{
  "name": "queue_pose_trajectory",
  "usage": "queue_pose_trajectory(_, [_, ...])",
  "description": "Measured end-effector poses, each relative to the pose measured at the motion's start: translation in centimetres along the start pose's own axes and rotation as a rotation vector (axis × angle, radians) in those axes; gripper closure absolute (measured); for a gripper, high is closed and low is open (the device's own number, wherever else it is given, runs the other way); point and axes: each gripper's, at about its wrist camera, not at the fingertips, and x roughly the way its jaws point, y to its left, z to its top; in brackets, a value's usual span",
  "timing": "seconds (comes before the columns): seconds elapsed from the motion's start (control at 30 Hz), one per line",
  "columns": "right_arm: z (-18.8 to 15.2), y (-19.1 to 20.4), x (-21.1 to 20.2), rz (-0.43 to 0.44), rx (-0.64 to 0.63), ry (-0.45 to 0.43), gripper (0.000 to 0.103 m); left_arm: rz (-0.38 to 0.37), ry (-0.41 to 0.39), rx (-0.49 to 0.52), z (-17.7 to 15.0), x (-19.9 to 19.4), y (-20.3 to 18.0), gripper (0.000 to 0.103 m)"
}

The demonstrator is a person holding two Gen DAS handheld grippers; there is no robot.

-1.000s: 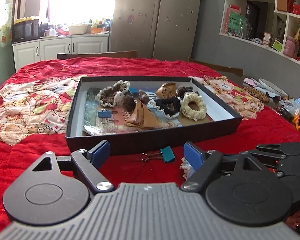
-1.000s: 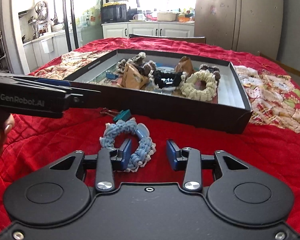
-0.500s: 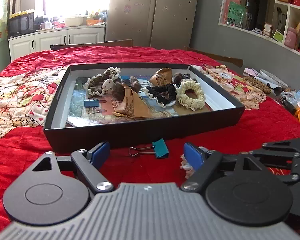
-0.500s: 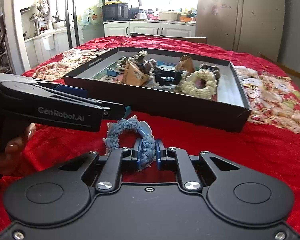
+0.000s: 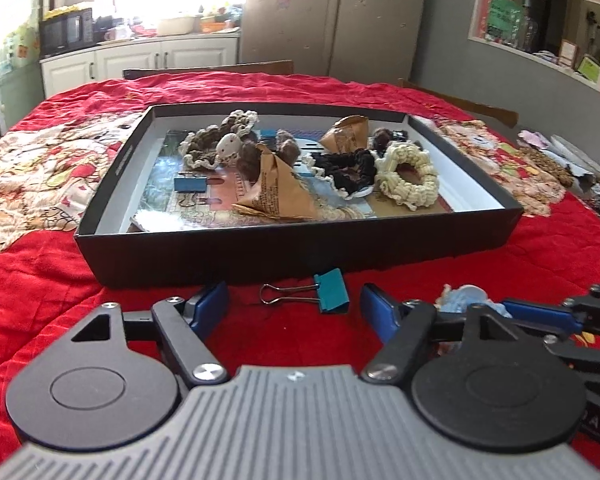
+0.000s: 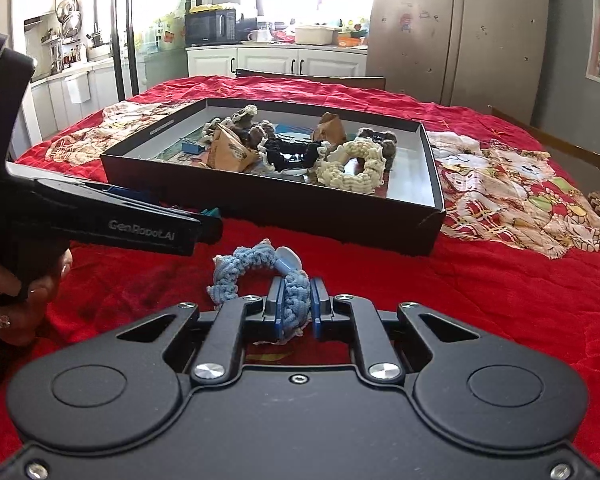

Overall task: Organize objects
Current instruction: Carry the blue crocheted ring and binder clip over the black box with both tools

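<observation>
Right wrist: right claw (image 6: 296, 304) clamps blue scrunchie (image 6: 256, 276), ring flat.

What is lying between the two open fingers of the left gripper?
In the left wrist view, a teal binder clip with wire handles lies on the red cloth between the left gripper's fingers.
</observation>
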Motion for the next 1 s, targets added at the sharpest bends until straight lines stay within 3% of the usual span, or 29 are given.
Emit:
queue_pose_trajectory(0.23, [-0.2,-0.1,0.1,0.001,0.006,0.001,0.09,0.077,0.0,0.008,0.0,0.3,-1.0,0.035])
queue_pose_trajectory(0.4, [-0.2,-0.2,0.0,0.004,0.013,-0.002,0.09,0.087,0.0,0.003,0.0,0.2,-1.1,0.051])
queue_pose_trajectory(1.0, [0.5,0.1,-1.2,0.002,0.001,-0.044,0.09,0.027,0.0,0.007,-0.6,-1.5,-0.8,0.052])
